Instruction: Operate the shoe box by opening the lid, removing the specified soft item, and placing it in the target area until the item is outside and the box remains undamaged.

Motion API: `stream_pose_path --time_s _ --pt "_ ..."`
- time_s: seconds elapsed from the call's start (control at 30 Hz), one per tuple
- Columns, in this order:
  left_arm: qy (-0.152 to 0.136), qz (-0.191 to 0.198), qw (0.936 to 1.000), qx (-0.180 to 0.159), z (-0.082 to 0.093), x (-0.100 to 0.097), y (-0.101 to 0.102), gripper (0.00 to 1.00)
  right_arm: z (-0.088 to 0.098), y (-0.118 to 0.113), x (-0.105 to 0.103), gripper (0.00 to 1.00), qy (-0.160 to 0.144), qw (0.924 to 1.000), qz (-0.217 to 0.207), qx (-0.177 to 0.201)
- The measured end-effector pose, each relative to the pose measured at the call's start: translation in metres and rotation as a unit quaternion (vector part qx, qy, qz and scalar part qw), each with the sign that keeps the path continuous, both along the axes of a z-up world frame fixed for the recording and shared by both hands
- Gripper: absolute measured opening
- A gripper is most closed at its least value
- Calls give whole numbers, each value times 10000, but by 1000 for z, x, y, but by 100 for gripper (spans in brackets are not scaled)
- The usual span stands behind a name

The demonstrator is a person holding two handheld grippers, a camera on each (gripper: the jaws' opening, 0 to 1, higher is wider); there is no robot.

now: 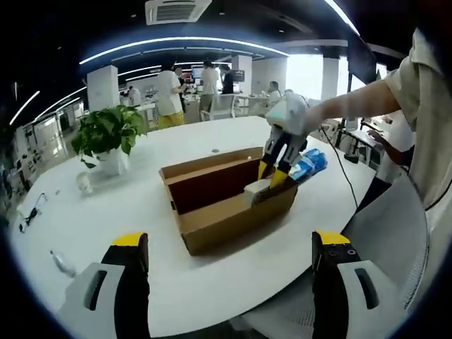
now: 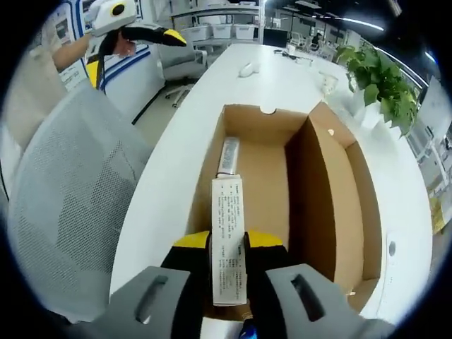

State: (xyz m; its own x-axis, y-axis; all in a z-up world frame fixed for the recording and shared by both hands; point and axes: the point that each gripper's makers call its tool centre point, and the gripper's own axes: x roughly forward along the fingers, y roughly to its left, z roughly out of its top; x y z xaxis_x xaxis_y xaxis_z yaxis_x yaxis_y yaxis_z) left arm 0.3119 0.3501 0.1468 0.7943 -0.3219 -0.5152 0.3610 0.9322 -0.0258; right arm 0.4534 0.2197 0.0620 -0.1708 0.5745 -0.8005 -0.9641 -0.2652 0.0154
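Observation:
An open cardboard shoe box (image 1: 212,219) lies on the white table (image 1: 106,219), its lid (image 2: 325,205) standing up along one side. My right gripper (image 2: 228,244) is over the box's near end, shut on a white flat packet (image 2: 227,219) with printed text. From the left gripper view, the right gripper (image 1: 272,176) reaches in from the right, holding the white packet (image 1: 256,189) at the box rim. A small silvery packet (image 2: 229,155) lies on the box floor. My left gripper (image 1: 229,282) hangs open near the table edge, nothing between its jaws; the left gripper (image 2: 134,56) also appears at the right gripper view's top left.
A potted plant (image 1: 109,134) stands on the table left of the box. A blue packet (image 1: 308,164) lies beyond the box. A grey mesh chair (image 2: 63,212) sits at the table's edge. Small items (image 1: 62,263) lie near the left edge. People stand in the background.

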Motion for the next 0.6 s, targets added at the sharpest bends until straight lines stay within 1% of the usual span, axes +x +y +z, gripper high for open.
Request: stream_pose_path --time_s 0.07,0.13,0.27,0.3,0.47,0.6 --pt "-7 -9 10000 -24 1 0 -3 100 12 -2 -1 16 -5 10000 -1 41" --pt "1 -17 10000 -26 0 0 -5 100 19 -2 2 16 -38 10000 7 83" --pt "15 -32 10000 -34 0 0 -10 100 44 -8 5 15 -76 9997 -6 220" --pt "18 -42 10000 -31 0 0 -11 100 51 -11 5 15 -84 9997 -10 250" --pt "41 -80 10000 -26 1 1 -16 100 73 -24 8 15 -179 9994 68 280" --pt "63 -118 9999 -18 1 2 -20 100 90 -37 15 15 -244 9992 43 314"
